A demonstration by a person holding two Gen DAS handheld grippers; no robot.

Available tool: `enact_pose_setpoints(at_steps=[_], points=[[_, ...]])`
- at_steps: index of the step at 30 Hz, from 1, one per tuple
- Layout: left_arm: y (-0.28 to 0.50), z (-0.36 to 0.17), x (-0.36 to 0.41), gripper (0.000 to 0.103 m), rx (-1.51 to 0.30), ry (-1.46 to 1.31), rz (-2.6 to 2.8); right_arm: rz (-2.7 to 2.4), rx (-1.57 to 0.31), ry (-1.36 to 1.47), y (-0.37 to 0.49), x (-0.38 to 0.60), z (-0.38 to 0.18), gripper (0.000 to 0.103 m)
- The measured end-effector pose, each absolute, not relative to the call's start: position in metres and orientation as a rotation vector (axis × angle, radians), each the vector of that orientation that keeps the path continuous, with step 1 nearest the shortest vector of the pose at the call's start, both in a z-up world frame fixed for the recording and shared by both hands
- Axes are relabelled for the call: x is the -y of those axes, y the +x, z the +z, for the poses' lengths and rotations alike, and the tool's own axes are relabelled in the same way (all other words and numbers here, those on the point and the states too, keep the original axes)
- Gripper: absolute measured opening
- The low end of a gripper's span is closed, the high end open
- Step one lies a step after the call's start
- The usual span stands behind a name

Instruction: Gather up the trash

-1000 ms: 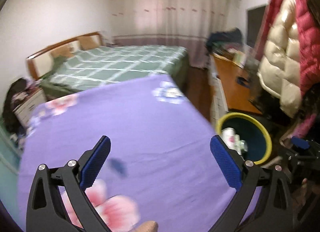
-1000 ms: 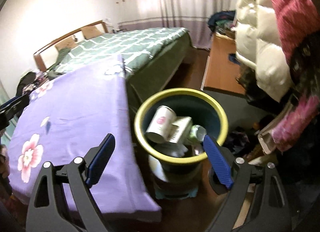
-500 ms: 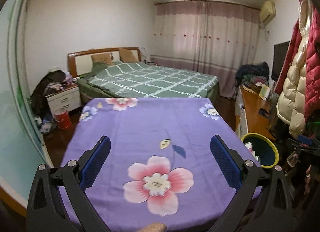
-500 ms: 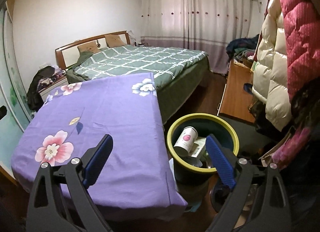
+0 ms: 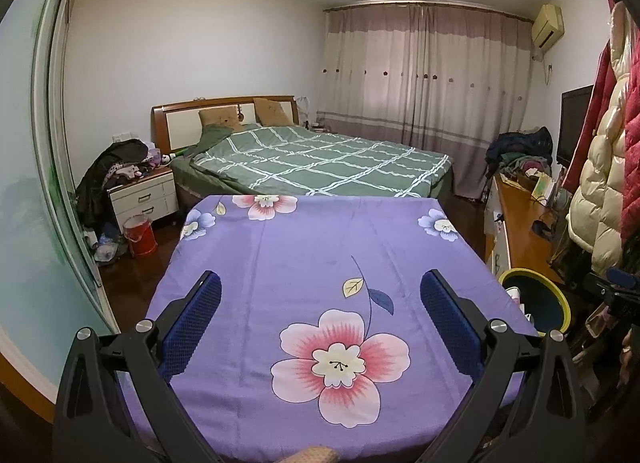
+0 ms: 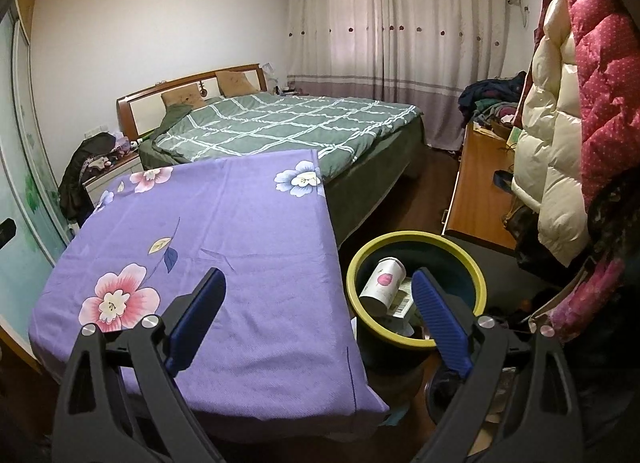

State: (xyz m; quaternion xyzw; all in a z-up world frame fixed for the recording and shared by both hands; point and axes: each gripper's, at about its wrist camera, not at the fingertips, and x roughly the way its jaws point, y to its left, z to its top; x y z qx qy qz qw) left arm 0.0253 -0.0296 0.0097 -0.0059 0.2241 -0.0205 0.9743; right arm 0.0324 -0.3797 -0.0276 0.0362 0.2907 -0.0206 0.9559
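Observation:
A dark bin with a yellow-green rim (image 6: 416, 241) stands on the floor at the right side of the table; its rim (image 5: 560, 295) also shows in the left wrist view. Inside lie a white paper cup with a pink mark (image 6: 382, 285) and a printed carton (image 6: 404, 297). My right gripper (image 6: 318, 309) hangs open and empty above the table's right edge, its right finger over the bin. My left gripper (image 5: 320, 311) is open and empty over the purple flowered tablecloth (image 5: 320, 255), which bears no objects.
Beyond the table is a bed with a green checked cover (image 5: 320, 163). A nightstand piled with clothes (image 5: 140, 191) and a red bucket (image 5: 140, 235) stand at the left. A wooden cabinet (image 6: 476, 199) and hanging puffy coats (image 6: 560, 123) fill the right side.
Both grippers have pulled back and risen from the bin and table, so the whole table and room now show. Both stayed open and empty.

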Motion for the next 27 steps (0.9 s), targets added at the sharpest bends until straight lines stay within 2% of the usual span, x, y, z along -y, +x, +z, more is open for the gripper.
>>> enact_pose_setpoints(at_steps=[27], points=[[0.027,-0.004,0.041,0.098,-0.486,-0.011,-0.063,-0.030,-0.599,0.061,0.031,0.374,-0.031,0.090]])
